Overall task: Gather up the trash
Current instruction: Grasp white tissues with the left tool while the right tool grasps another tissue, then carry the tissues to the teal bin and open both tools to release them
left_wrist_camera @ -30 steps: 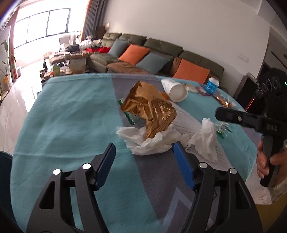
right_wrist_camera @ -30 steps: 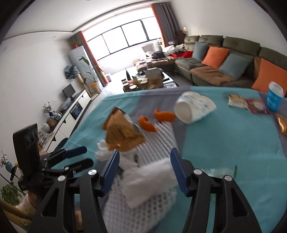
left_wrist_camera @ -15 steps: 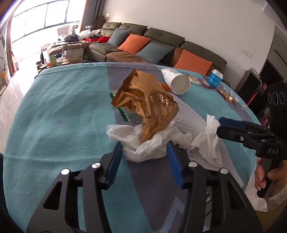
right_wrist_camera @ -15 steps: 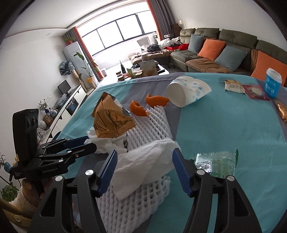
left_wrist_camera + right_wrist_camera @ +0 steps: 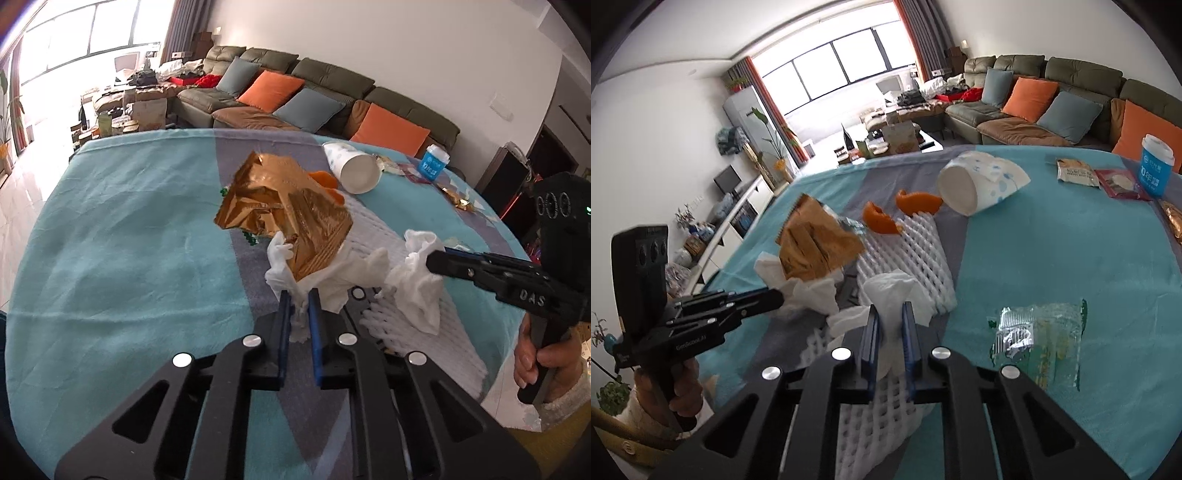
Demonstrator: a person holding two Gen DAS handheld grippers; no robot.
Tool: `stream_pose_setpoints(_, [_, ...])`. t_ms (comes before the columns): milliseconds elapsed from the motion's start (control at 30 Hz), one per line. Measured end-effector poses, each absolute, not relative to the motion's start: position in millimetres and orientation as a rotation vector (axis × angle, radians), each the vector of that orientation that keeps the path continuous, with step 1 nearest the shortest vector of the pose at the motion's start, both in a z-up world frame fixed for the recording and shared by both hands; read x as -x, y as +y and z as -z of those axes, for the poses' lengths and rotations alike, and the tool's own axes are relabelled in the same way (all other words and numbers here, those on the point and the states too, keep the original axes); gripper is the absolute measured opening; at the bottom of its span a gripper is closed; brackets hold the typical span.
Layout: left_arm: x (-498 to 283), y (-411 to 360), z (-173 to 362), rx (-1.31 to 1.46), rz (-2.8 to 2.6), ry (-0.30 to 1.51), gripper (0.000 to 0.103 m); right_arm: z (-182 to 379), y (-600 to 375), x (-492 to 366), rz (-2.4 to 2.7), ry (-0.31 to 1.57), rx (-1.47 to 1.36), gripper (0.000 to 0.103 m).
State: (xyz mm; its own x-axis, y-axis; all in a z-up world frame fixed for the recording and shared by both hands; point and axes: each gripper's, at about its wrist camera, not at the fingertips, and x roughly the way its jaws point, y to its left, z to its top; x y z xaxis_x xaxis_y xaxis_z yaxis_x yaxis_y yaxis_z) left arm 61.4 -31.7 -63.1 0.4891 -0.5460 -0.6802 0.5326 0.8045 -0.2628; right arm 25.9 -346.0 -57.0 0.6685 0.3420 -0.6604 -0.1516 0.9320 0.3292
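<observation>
In the left wrist view the left gripper (image 5: 297,295), low at centre frame, has just been closing and now pinches a crumpled white tissue (image 5: 325,273) lying under a gold foil wrapper (image 5: 288,210) on the desk (image 5: 129,258) with its teal-and-grey cloth. In the right wrist view the right gripper (image 5: 889,314), at lower centre, has likewise just been closing and its blue pads are pressed on a second white tissue (image 5: 892,291) atop a white foam net (image 5: 908,251). Toward the upper right of that frame lie a tipped paper cup (image 5: 979,184) and orange peels (image 5: 897,210), and at the right a clear plastic wrapper (image 5: 1038,339) lies flat.
</observation>
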Motion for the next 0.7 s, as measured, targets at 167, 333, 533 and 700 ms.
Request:
stream_pose_setpoints(167, [-44.3,-10.3,52.4,0.038,0.676,0.806,0.01,41.0,-351.3,-19.4,-0.289,0.735,-0.268,0.009])
stream_pose_setpoints(333, [-24.5,18.1,43.8,0.07,0.697,0.779,0.01,27.6,-351.6,-18.2,-0.305,0.701,-0.281,0.009])
stream_pose_setpoints(533, [-1.6,43.4,38.4,0.061,0.696,0.762,0.01,18.6,-337.0,-19.0,-0.351,0.687,-0.273,0.009])
stream_pose_setpoints(700, [18.1,56.6,29.8,0.058,0.7,0.727,0.01,13.8,-316.3,-21.5,-0.405,0.682,-0.257,0.009])
